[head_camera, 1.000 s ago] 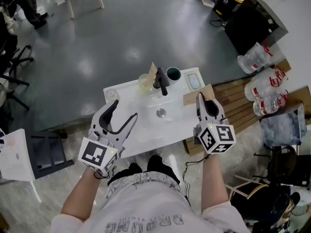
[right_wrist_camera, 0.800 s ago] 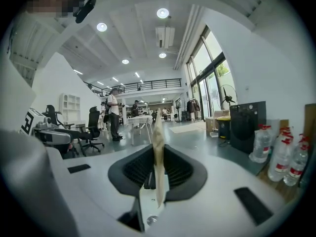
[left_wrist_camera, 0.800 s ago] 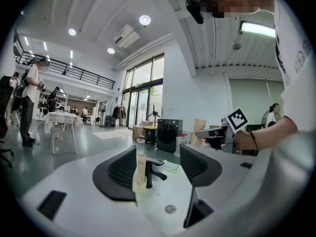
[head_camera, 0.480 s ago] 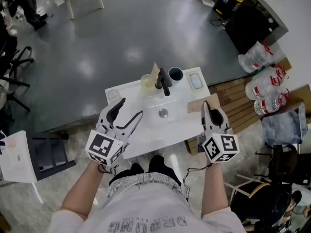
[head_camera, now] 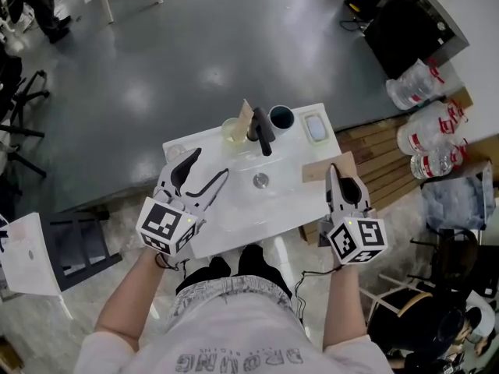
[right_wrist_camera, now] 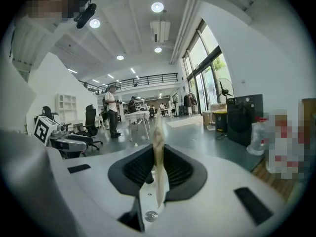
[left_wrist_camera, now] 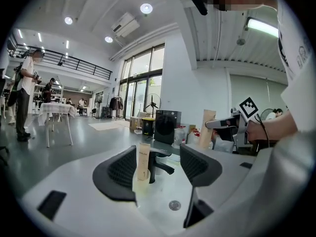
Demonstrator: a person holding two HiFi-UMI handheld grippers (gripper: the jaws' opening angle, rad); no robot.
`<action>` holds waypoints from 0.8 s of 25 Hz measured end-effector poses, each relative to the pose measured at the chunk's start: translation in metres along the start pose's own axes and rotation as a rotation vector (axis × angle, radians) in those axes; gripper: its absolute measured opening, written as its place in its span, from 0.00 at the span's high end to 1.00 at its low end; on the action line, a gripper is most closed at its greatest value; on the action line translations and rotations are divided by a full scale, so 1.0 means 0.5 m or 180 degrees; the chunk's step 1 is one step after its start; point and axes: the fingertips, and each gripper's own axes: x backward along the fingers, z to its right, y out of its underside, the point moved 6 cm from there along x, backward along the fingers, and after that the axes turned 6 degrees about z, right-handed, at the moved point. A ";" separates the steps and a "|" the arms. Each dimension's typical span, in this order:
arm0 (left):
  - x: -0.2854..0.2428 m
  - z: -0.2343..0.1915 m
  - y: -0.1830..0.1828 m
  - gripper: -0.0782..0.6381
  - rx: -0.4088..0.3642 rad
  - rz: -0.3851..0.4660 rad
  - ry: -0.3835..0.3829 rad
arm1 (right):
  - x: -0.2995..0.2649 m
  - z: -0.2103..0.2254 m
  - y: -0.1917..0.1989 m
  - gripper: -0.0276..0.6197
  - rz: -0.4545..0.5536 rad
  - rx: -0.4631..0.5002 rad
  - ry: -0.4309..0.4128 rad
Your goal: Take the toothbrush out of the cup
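Head view: a white table [head_camera: 234,226] carries a basin with a drain [head_camera: 260,181] and a black faucet [head_camera: 261,133]. At 11 o'clock from the drain stands a clear cup [head_camera: 231,131]. The toothbrush [head_camera: 245,114], seen only as a flat tan strip, rises from it. A dark cup [head_camera: 281,118] sits at the faucet's 2 o'clock. The left claw [head_camera: 207,166] hangs open and empty at the drain's 9 o'clock. The right claw [head_camera: 333,171], at 3 o'clock, grips a brown card [head_camera: 316,170].

Left gripper view: the jaws stand wide apart, and beyond them the toothbrush [left_wrist_camera: 143,162] stands upright at the faucet's [left_wrist_camera: 159,166] 9 o'clock.

Right gripper view: the jaws pinch the card [right_wrist_camera: 159,152] edge-on.
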 end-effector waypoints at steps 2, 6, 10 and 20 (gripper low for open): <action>-0.019 -0.007 0.005 0.49 0.0007 -0.0025 0.0013 | -0.009 0.009 0.006 0.85 -0.0004 -0.0013 -0.0020; -0.061 -0.023 0.016 0.49 0.0000 -0.0080 0.0055 | -0.025 0.027 0.013 0.85 -0.0061 -0.0048 -0.0012; -0.103 -0.042 0.033 0.49 -0.0002 -0.0156 0.0107 | -0.038 0.042 0.016 0.85 -0.0078 -0.0092 -0.0002; -0.184 -0.090 0.090 0.49 -0.0076 -0.0393 0.0278 | -0.050 0.071 0.034 0.85 -0.0156 -0.0168 0.0040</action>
